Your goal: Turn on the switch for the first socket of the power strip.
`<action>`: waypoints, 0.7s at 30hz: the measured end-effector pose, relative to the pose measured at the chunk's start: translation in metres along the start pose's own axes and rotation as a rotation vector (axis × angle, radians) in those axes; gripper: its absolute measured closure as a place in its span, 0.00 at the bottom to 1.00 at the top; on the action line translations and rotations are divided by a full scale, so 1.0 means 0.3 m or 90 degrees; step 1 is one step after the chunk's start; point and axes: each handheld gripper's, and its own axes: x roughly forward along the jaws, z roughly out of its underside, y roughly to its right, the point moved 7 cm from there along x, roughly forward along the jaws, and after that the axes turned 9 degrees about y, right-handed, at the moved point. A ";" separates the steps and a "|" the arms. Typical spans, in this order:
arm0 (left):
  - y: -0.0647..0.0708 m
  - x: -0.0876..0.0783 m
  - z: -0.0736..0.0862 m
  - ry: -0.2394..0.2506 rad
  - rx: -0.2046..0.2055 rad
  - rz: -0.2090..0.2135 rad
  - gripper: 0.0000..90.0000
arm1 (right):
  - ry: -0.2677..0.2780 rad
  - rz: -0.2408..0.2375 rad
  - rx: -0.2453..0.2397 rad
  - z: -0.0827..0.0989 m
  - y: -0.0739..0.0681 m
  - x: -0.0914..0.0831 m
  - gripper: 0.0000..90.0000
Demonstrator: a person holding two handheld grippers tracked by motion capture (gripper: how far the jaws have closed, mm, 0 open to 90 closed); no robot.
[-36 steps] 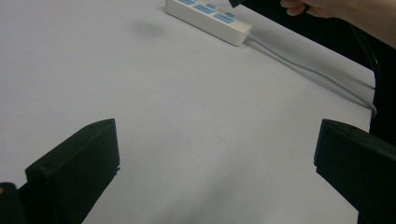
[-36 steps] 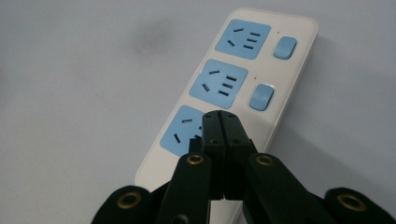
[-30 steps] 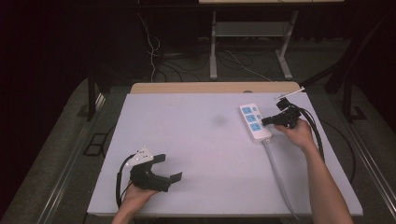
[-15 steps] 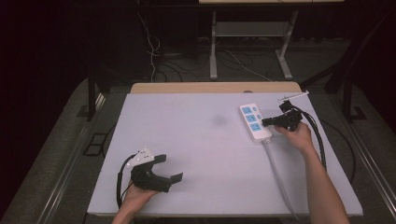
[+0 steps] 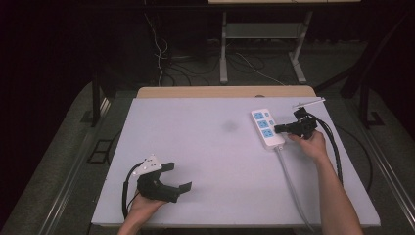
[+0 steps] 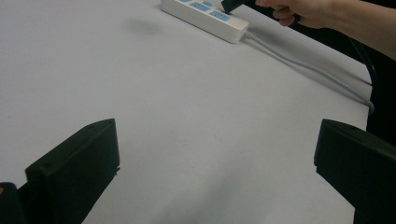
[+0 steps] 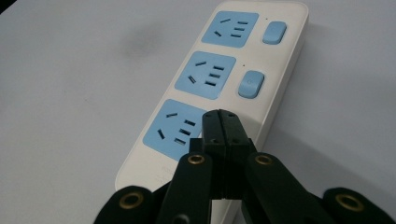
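Observation:
A white power strip (image 5: 266, 128) with three blue sockets lies at the table's right, its grey cord (image 5: 293, 186) running to the near edge. My right gripper (image 5: 277, 129) is shut, with nothing between its jaws. In the right gripper view its joined tips (image 7: 220, 116) hover over the right edge of the nearest blue socket (image 7: 175, 130) of the strip (image 7: 285, 70); whether they touch it I cannot tell. Two blue switch buttons (image 7: 251, 84) show beyond them. My left gripper (image 5: 178, 177) rests open at the near left, far from the strip (image 6: 205, 11), jaws (image 6: 217, 177) wide over bare tabletop.
The pale grey tabletop (image 5: 205, 147) has a faint dark smudge (image 5: 229, 126) left of the strip. A wooden edge (image 5: 225, 91) borders the far side. Cables and a metal stand's legs (image 5: 224, 54) lie on the dark floor beyond.

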 end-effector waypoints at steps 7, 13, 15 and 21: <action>0.001 -0.005 -0.002 0.003 -0.001 0.001 0.00 | 0.007 0.006 -0.001 0.004 0.000 0.002 1.00; -0.001 -0.004 0.000 0.000 -0.001 -0.001 0.00 | 0.013 0.003 0.009 0.005 0.001 0.001 1.00; -0.001 0.000 0.001 0.000 -0.002 0.000 0.00 | 0.001 0.015 -0.003 0.000 -0.004 0.002 1.00; -0.006 0.002 0.002 -0.002 -0.006 -0.001 0.00 | 0.000 0.017 0.001 -0.005 -0.008 0.000 1.00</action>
